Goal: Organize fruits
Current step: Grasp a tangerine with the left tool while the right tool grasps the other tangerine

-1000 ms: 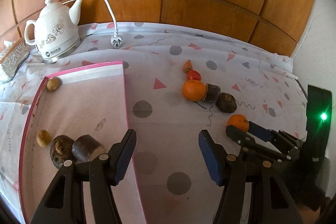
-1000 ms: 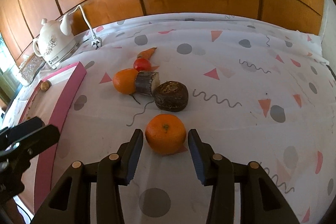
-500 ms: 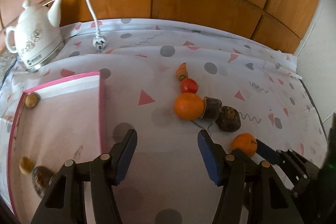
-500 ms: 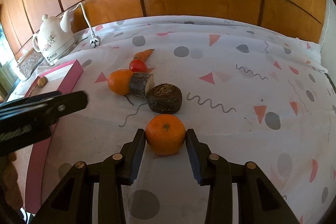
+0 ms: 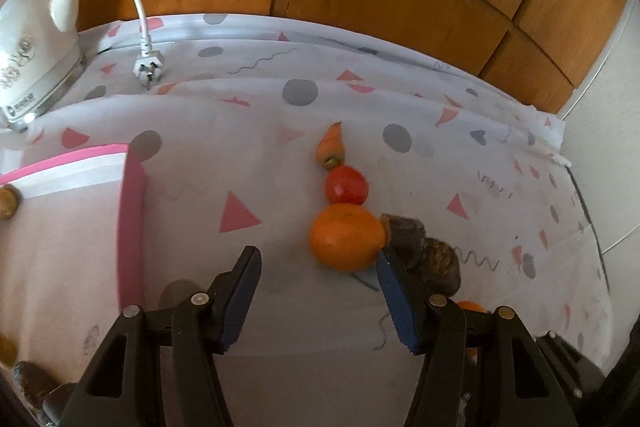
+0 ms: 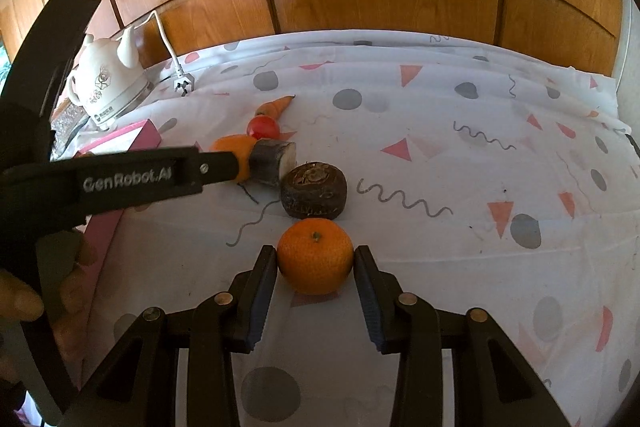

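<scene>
My right gripper point(image 6: 315, 263) is shut on a small orange point(image 6: 315, 255) that rests on the cloth, both pads touching its sides. My left gripper point(image 5: 316, 267) is open and empty, just short of a larger orange point(image 5: 346, 235), with its right finger point(image 5: 394, 291) beside that orange. A red tomato point(image 5: 346, 184) and a small carrot point(image 5: 331, 148) lie in a row behind the larger orange. A cut dark root piece point(image 6: 272, 162) and a round dark root point(image 6: 313, 191) lie between the two oranges. The left gripper point(image 6: 120, 179) crosses the right wrist view.
A pink-rimmed tray point(image 5: 132, 211) lies at the left with small brown items point(image 5: 6, 202) in it. A white kettle point(image 5: 34, 55) and its plug point(image 5: 149, 65) stand at the back left. Wood panelling runs behind the table.
My left gripper moved right and forward, away from the tray toward the larger orange. My right gripper's fingers closed in from wide apart onto the small orange.
</scene>
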`<state>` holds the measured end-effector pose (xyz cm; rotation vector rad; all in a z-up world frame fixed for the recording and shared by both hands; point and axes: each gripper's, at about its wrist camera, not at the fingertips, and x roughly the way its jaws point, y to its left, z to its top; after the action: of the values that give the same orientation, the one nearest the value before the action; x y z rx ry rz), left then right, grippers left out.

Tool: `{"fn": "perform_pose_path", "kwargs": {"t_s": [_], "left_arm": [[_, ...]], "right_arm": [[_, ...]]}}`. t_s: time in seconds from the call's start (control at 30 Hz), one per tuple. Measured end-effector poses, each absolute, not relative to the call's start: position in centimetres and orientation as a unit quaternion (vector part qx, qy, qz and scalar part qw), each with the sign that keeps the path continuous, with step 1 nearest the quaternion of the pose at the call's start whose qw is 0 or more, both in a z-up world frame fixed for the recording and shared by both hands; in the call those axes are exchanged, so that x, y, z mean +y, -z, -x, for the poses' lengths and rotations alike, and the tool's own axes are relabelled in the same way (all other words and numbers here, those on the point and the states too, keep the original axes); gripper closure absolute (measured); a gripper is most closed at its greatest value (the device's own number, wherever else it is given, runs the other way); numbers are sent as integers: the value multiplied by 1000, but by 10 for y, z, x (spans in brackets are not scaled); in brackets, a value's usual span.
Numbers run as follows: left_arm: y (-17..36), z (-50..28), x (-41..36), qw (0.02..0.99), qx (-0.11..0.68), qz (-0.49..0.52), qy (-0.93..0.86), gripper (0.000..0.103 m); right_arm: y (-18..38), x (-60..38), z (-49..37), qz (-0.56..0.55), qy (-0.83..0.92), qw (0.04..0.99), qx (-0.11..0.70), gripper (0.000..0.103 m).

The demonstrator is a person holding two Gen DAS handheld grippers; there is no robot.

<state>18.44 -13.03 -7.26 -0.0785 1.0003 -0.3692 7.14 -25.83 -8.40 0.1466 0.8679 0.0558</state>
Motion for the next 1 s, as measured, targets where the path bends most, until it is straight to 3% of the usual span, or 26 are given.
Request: {"fn": "perform_pose_path", "kwargs": {"t_s": [0.27,0.4,1.0], "left_arm": [[82,-196,-142,854,482,52,189,43],[86,-196,-144,856,476,43,197,62],[76,-124,-131,855,481,0,196,64]], "right_arm": [[86,-260,-72,-78,-34,904,420,63],[86,-262,-73,-81,-38,903,421,63],[86,-266,-68,-91,-36,895,436,64]]}}
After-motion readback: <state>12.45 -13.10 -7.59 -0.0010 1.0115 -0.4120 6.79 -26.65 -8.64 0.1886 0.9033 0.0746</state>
